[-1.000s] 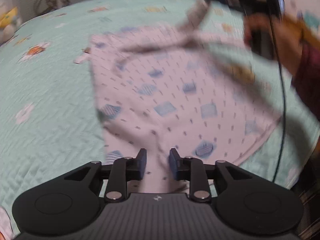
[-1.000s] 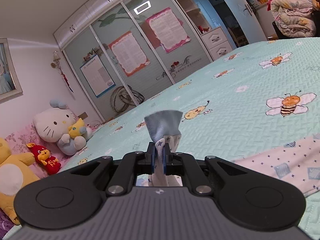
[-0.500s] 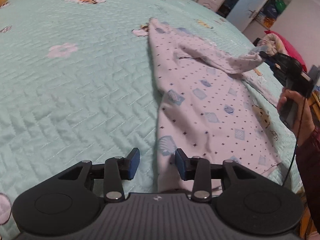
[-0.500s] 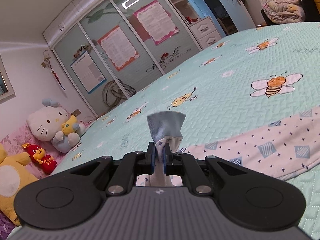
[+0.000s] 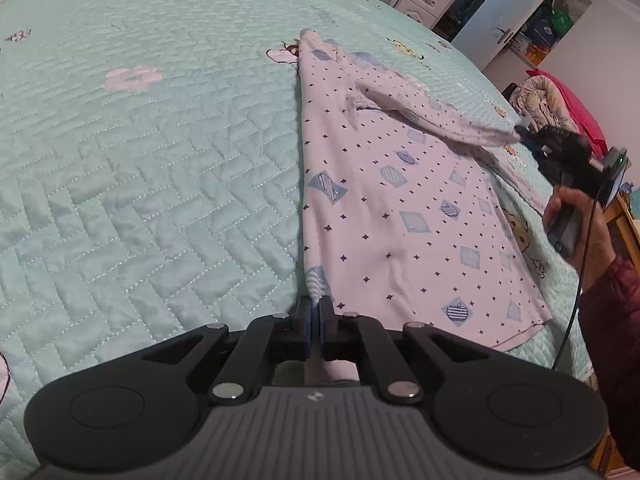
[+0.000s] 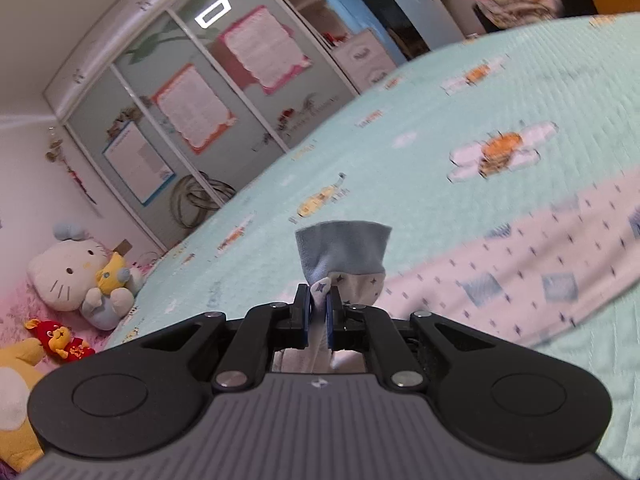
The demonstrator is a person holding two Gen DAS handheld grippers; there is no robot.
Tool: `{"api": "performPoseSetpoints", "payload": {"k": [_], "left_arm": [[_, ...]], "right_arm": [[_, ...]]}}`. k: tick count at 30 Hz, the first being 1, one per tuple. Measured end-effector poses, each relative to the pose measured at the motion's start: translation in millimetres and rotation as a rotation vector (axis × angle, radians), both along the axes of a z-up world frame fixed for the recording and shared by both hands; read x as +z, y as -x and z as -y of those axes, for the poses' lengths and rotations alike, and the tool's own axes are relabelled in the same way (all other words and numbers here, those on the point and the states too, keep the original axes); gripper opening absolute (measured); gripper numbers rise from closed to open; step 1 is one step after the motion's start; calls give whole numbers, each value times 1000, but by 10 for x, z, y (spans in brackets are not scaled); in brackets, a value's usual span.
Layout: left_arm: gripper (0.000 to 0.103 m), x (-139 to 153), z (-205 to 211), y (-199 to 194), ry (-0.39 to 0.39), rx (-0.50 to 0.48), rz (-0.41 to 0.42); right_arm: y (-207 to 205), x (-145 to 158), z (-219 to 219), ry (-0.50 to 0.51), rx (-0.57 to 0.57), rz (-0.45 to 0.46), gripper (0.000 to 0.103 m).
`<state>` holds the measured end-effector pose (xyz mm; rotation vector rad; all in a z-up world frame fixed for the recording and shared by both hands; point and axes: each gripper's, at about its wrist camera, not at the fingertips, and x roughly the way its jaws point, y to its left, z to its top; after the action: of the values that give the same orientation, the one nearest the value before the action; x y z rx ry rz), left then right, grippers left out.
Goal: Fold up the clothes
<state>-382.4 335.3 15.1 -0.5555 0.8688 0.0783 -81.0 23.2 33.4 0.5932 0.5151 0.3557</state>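
Note:
A white shirt (image 5: 404, 204) with small blue prints lies spread on the mint quilted bed (image 5: 140, 168). My left gripper (image 5: 315, 306) is shut on the shirt's near hem corner, low over the quilt. One sleeve (image 5: 452, 120) is pulled out to the right and lifted off the body. My right gripper (image 5: 524, 136), held by a hand, pinches its end. In the right wrist view that gripper (image 6: 319, 304) is shut on the sleeve, with the blue cuff (image 6: 342, 252) standing up beyond the pads and the shirt (image 6: 520, 272) stretching to the right.
Plush toys (image 6: 80, 272) sit at the bed's head on the left. A mirrored wardrobe (image 6: 192, 120) with posters stands behind the bed. A white drawer unit (image 5: 424, 0) and a pile of bedding (image 5: 556, 108) lie beyond the far side. A black cable (image 5: 580, 280) hangs by the person's sleeve.
My left gripper has shut on the shirt's hem, where half a second ago its jaws stood open around it. The right gripper sank and rolled with the sleeve still in it.

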Motion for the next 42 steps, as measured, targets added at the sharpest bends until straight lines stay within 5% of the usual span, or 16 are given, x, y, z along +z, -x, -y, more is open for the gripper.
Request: {"api": "performPoseSetpoints", "payload": {"k": [5,10,15,19,24,26,28,35,42], "left_arm": [[8,7,-105,61,66,43,10],[23,256,-124,141,-83,48,103],[26,449,-133,-89,-117,-6,213],[29,416,-85,-387,-142,-21,224],[29,243,-48,-669,-117,-36,214],[29,205,4,-689,-123,-45,222],[29,188,55,-655,-129,-58,246],[29,88,128,-651,-121,-119,289],[29,-58,23,-693,-63,-90,261]], "right_arm": [[-55,-223,64,-11,14,-109,16],[148,-434,379,-97,-81,-219,36],[398,-526,659,-176,-178,-244,37],[615,-305,634,-99,-310,-207,39],[679,-62,-289,-94,186,-103,39],[619,-171,-795,-132,400,-162,39],[524,-295,-1239,-106,499,-226,39],[301,-608,-1891,-109,497,-346,39],[294,-682,-2016,-128,462,-370,37]]}}
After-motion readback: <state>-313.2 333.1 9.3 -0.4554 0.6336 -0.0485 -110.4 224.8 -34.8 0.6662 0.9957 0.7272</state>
